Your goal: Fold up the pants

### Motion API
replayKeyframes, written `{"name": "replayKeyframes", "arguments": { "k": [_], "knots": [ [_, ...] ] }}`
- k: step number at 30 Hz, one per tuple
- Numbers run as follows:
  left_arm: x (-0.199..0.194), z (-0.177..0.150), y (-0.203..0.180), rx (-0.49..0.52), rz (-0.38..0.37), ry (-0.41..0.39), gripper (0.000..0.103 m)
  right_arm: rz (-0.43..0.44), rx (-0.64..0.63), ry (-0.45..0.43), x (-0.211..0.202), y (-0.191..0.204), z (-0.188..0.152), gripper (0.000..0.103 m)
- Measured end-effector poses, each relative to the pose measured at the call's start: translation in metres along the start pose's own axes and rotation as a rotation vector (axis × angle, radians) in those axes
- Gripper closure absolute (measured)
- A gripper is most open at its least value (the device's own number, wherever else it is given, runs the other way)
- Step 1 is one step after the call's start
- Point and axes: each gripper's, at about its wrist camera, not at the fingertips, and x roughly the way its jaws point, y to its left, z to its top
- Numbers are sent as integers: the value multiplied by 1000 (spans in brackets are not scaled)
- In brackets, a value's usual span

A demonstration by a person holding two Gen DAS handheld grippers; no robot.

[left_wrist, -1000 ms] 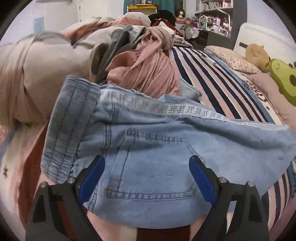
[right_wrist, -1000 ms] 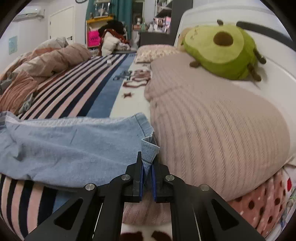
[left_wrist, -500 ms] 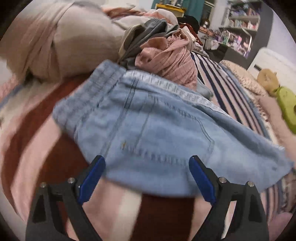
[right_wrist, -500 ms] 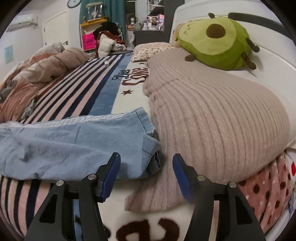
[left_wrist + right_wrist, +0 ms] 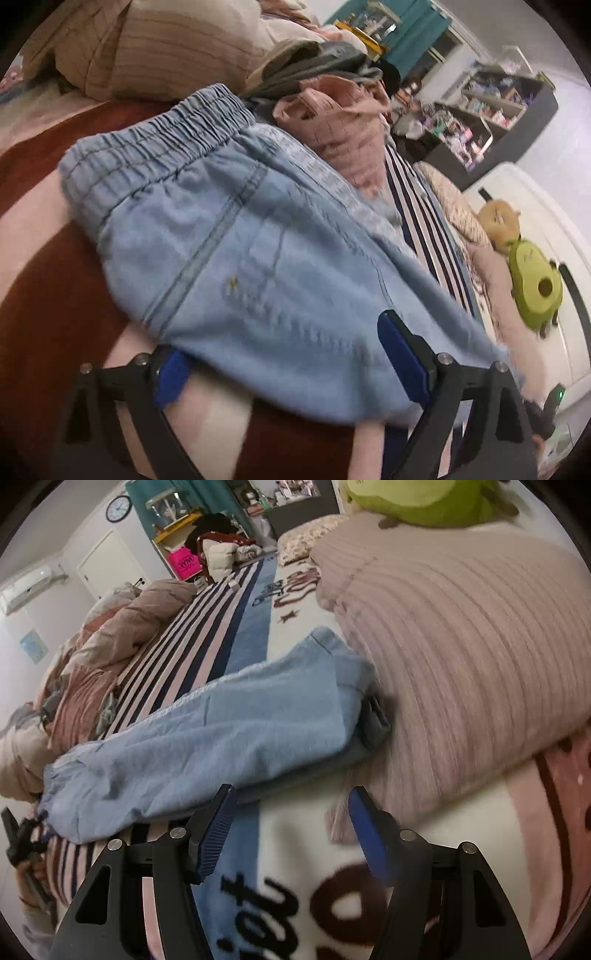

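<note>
Light blue denim pants [image 5: 236,243] lie flat on the striped blanket, folded lengthwise. In the left wrist view the elastic waistband [image 5: 147,155] is at upper left and the seat fills the middle. My left gripper [image 5: 284,354] is open, its blue pads at the near edge of the seat, holding nothing. In the right wrist view the pants' legs [image 5: 221,731] stretch from lower left to the cuffs [image 5: 332,653] beside a pillow. My right gripper [image 5: 291,830] is open and empty, just short of the legs' near edge.
A pile of pink and grey clothes [image 5: 332,122] lies behind the waistband. A big ribbed pink pillow [image 5: 461,646] lies against the cuffs. A green avocado plush [image 5: 535,284] sits by the headboard. The striped blanket [image 5: 207,635] runs beyond the pants.
My right gripper opened, let go of the cuff and backed away toward me. My left gripper stayed open and tilted, swinging so the waistband now shows at upper left.
</note>
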Motion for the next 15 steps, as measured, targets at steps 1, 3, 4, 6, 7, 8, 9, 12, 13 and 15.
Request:
{"name": "replayKeyframes", "arguments": {
  "k": [1, 3, 4, 6, 7, 8, 9, 12, 13, 15],
  "knots": [
    [4, 4, 0, -5, 0, -12, 13, 14, 8, 8, 3, 0, 3, 41],
    [11, 10, -2, -2, 9, -46, 13, 42, 36, 29, 9, -1, 8, 41],
    [13, 12, -2, -5, 14, -60, 16, 48, 39, 33, 11, 0, 10, 41],
    [15, 14, -1, -36, 42, -100, 31, 47, 28, 39, 15, 4, 13, 41],
    [14, 16, 0, -49, 65, -119, 46, 47, 21, 42, 17, 6, 14, 41],
    [12, 16, 1, -57, 81, -139, 58, 46, 16, 44, 18, 8, 14, 41],
    [9, 16, 0, -56, 88, -157, 64, 45, 11, 47, 19, 9, 14, 41],
    [1, 19, -18, 27, 130, -203, 78, 46, 10, 48, 20, 10, 14, 41],
    [-3, 19, -26, 59, 142, -220, 82, 49, 12, 47, 20, 10, 14, 41],
    [-12, 21, -46, 121, 145, -257, 87, 56, 13, 43, 20, 10, 15, 41]
  ]
}}
